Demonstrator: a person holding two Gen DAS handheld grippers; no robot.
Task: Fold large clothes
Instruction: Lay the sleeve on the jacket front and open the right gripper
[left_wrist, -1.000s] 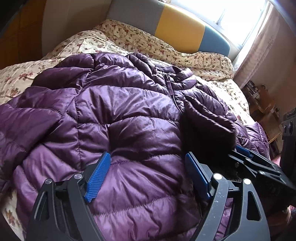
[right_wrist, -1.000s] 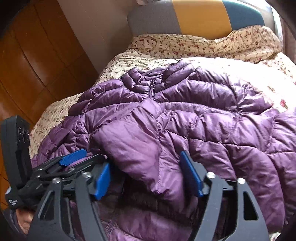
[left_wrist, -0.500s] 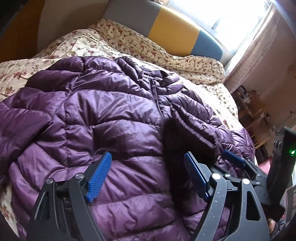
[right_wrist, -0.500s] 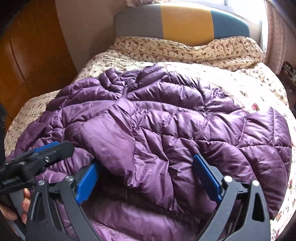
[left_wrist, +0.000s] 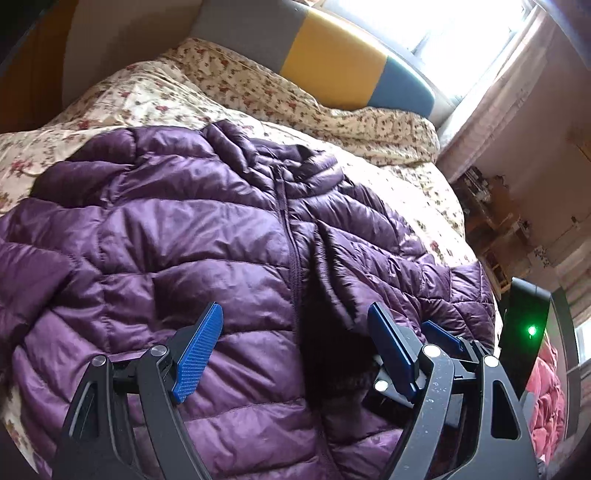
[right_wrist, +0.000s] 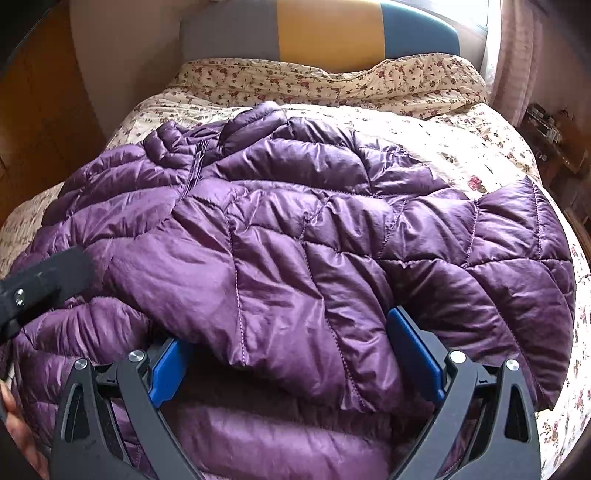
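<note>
The purple puffer jacket (right_wrist: 295, 229) lies spread on the floral bedspread (right_wrist: 424, 122), collar toward the headboard, zip running straight away from both tools. The right gripper (right_wrist: 295, 365) gapes around the folded-over sleeve, empty. The left gripper (left_wrist: 295, 350) hovers spread over the hem, equally near.

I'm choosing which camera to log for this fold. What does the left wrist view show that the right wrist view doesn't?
Left only: the bright window, the other tool's green light, and pink fabric.

Right only: the folded-over sleeve lying between the open right tongs.

Both: the purple jacket, floral bedding and the grey, yellow and blue headboard.
</note>
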